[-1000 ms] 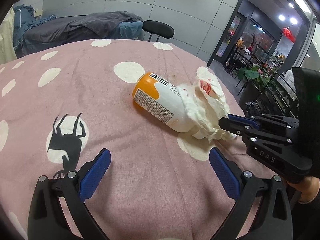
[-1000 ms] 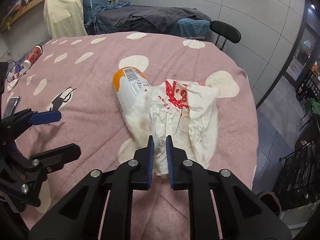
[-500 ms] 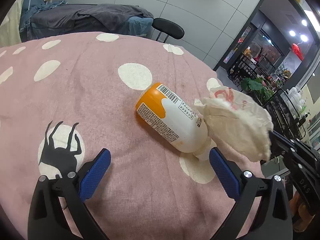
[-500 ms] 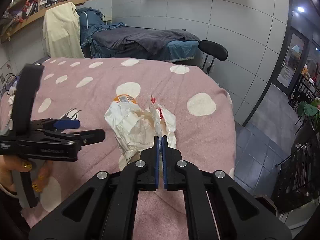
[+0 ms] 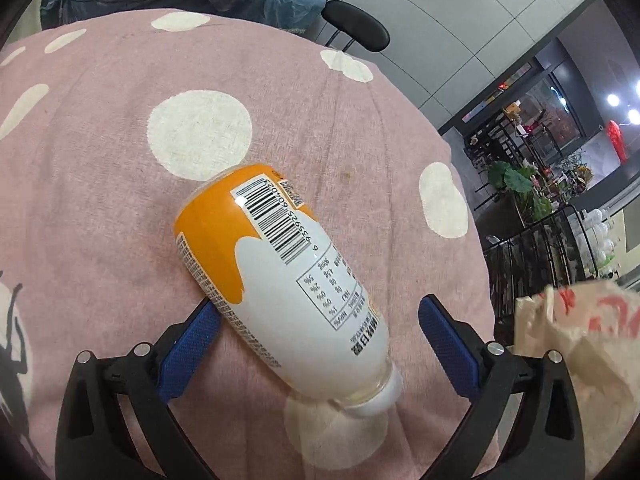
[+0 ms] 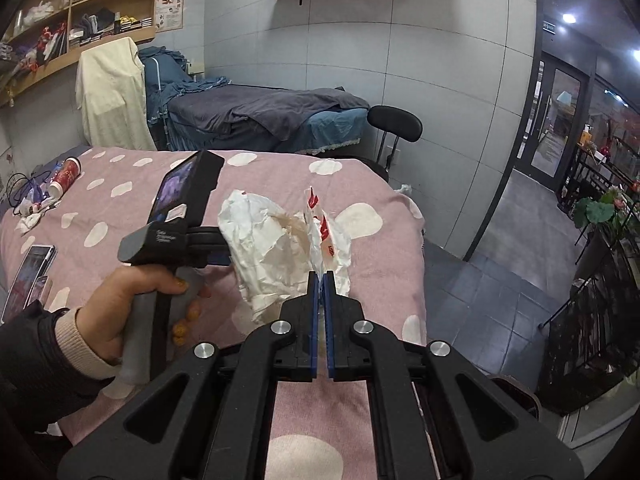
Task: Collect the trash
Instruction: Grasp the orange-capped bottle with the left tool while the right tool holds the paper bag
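Observation:
An orange and white plastic bottle (image 5: 280, 280) lies on its side on the pink dotted cloth, cap toward me. My left gripper (image 5: 320, 320) is open, its blue pads on either side of the bottle's lower half, the left pad close to the bottle. My right gripper (image 6: 321, 280) is shut on a crumpled white paper bag (image 6: 280, 252) with red print and holds it above the table. The bag also shows at the right edge of the left wrist view (image 5: 580, 344). The left gripper's body (image 6: 176, 220) shows in the right wrist view, partly behind the bag.
The pink tablecloth (image 6: 380, 260) ends at the right, with grey tiled floor beyond. A red paper cup (image 6: 66, 174), tissues and cables lie at the far left. Phones (image 6: 30, 276) lie at the left edge. A black chair (image 6: 394, 124) stands behind the table.
My right gripper lifted the paper bag off the bottle and up to the right. My left gripper moved forward until its pads flank the bottle.

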Tool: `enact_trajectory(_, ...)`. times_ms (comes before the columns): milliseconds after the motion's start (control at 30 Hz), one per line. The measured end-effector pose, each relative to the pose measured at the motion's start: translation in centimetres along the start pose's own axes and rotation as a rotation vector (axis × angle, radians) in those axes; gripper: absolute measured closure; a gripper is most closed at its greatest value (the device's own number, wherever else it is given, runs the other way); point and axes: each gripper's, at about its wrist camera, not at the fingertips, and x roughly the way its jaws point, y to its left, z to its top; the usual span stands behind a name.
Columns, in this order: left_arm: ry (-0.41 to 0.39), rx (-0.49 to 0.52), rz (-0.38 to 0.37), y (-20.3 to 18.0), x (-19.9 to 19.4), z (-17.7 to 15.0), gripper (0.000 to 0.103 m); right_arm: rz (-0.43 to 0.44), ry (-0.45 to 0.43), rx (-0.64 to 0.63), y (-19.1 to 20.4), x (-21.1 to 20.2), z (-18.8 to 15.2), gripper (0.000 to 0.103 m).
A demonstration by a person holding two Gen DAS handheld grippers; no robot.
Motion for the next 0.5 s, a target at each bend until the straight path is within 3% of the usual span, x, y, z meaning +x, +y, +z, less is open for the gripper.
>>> enact_trajectory(67,0.024,-0.003,0.012,-0.2,0.8,0.3,0.008,-0.010,-0.002,0.017,-0.6,-0.4,-0.5,0.100)
enact_trajectory(200,0.046,0.010,0.058,-0.5,1.6,0.4,0.030,-0.022,-0.005,0.051,-1.5,-0.9,-1.2,0.100)
enact_trajectory(500,-0.017,0.075,-0.010,-1.2,-1.3,-0.3,0.041,-0.031,-0.009,0.123,-3.5,-1.1,-2.3,0.100)
